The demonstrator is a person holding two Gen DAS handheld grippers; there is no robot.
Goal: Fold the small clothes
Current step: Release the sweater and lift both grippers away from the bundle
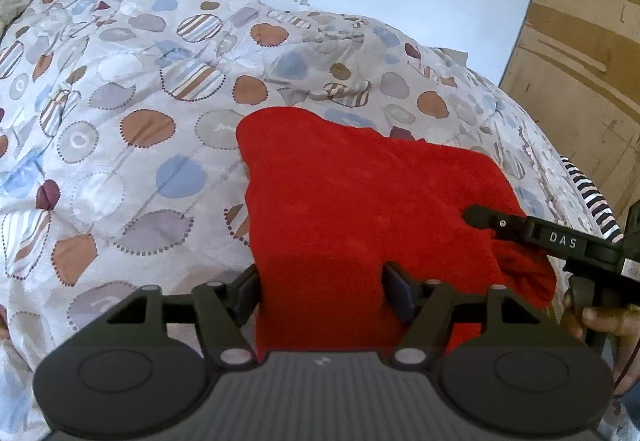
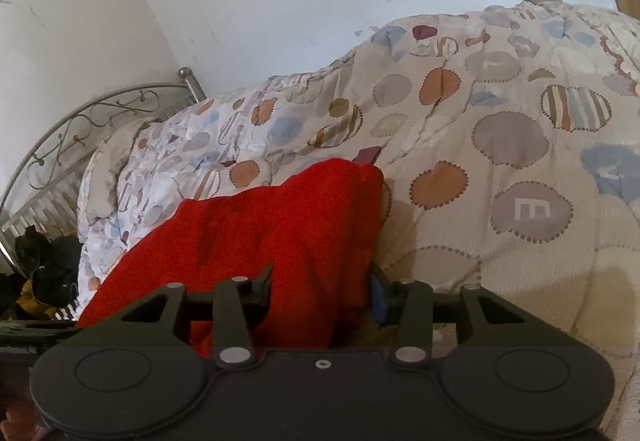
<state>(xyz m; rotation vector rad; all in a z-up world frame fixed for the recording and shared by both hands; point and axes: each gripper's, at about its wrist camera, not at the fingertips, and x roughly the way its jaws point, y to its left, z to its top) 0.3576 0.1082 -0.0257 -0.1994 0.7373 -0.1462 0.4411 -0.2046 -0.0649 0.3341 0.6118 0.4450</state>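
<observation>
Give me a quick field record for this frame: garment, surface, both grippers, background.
garment: red fleece cloth, bunched, lying on the bed, near edge running between both grippers' fingers
surface: quilt with circle print, rumpled
left gripper: fingers wide apart, red cloth between them, not clamped
right gripper: fingers apart with cloth between them; side-on in the left wrist view, one finger lies on top of the cloth
background: metal bed frame, white wall, dark clothes pile beside the bed
</observation>
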